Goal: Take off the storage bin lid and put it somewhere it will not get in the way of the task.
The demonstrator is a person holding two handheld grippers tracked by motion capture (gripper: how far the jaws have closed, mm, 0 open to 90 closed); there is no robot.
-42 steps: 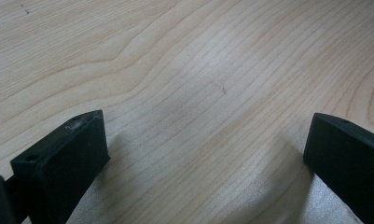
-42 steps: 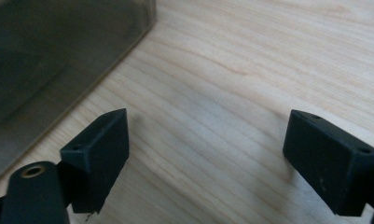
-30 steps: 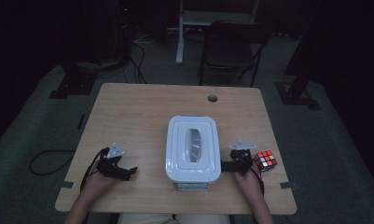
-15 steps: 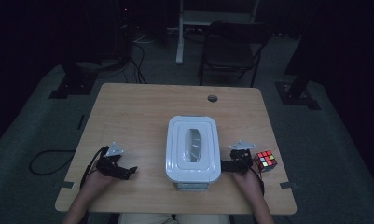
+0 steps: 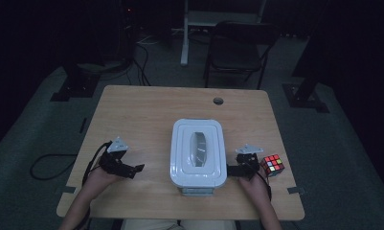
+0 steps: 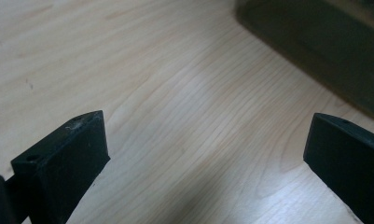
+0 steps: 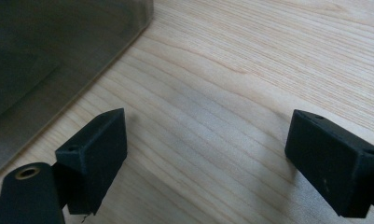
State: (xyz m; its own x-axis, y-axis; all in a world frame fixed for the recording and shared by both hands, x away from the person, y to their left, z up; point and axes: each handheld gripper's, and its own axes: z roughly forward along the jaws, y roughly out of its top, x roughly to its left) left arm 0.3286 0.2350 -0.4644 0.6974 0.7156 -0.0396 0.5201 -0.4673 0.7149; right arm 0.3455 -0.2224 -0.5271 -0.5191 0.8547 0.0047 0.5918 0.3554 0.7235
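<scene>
The white lidded box (image 5: 197, 153) lies lengthwise between both wide-open, empty grippers, the right gripper (image 5: 233, 169) apparently nearer it than the left gripper (image 5: 138, 169).

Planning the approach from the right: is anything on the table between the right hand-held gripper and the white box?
Nothing visible. The right hand-held gripper points at the white box across bare table; the puzzle cube sits behind it.
</scene>
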